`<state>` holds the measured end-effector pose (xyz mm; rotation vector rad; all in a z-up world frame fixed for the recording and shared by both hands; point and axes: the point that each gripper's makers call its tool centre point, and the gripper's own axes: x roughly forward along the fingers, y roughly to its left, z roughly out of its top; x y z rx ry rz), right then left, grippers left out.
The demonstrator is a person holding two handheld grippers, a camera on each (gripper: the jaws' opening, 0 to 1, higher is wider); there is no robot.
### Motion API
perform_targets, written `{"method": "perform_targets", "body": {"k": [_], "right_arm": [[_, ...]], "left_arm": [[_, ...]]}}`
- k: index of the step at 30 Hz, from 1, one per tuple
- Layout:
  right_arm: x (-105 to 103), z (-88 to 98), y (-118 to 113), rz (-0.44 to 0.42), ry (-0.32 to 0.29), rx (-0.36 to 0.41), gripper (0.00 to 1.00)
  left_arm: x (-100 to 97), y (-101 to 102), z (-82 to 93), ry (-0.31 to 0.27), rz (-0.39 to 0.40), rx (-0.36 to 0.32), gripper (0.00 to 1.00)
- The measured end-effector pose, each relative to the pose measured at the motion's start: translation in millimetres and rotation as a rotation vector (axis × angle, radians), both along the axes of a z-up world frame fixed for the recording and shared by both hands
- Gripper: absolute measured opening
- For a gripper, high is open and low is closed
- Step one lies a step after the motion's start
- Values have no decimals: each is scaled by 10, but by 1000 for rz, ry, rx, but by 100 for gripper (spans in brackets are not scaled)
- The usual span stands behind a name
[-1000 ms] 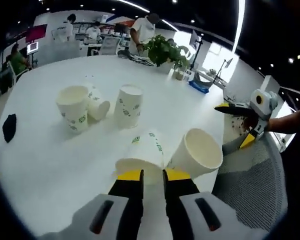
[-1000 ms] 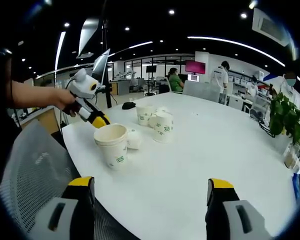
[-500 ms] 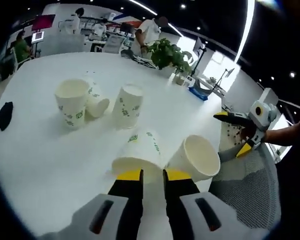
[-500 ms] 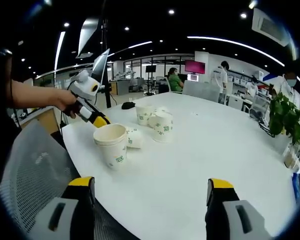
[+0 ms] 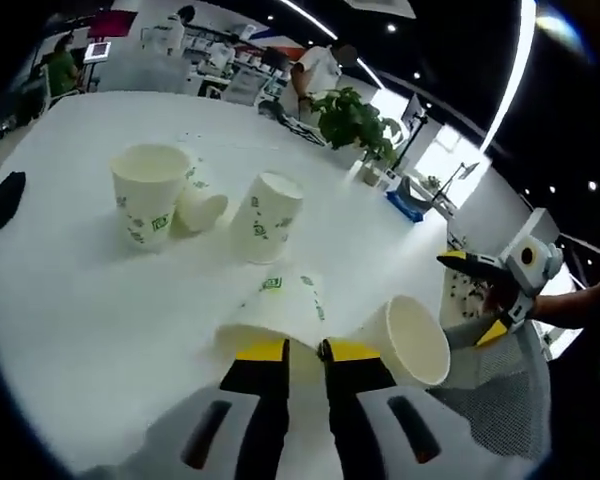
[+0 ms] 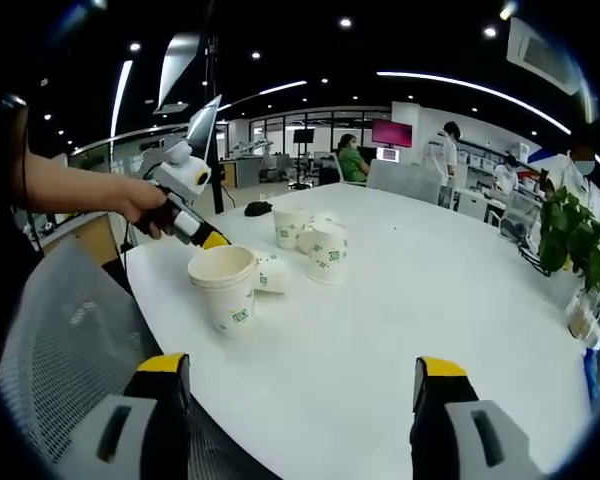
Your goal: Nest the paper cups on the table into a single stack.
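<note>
Left gripper view, left to right: spare cups (image 5: 148, 190) stand upside down on the worktop (image 5: 70, 290); left gripper (image 5: 292, 351) is clamped on a tipped cup (image 5: 276, 305), probably for nesting; open cup (image 5: 412, 338) beside it; right gripper (image 5: 477, 292), spread wide, carries nothing.

Cup markings: each paper cup (image 5: 148, 190) carries a small green logo; the characters are too small to read.
Tipped cup (image 5: 277, 305): green mark near the rim, not legible.
Upright cup (image 6: 224, 287): green square mark on its wall, not legible.
Wall screen (image 6: 391, 133): pink display, content unreadable.
</note>
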<state>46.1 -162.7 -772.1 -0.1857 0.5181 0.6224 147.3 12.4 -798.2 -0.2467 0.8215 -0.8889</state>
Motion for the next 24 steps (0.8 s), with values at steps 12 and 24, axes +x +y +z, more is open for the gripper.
{"method": "perform_targets", "body": {"k": [12, 24], "right_arm": [[-8, -39, -11, 8, 9, -18, 92], [8, 8, -3, -1, -2, 17, 94]], "left_arm": [[10, -28, -7, 28, 42, -44, 0], [-59, 104, 115, -27, 7, 14, 0]]}}
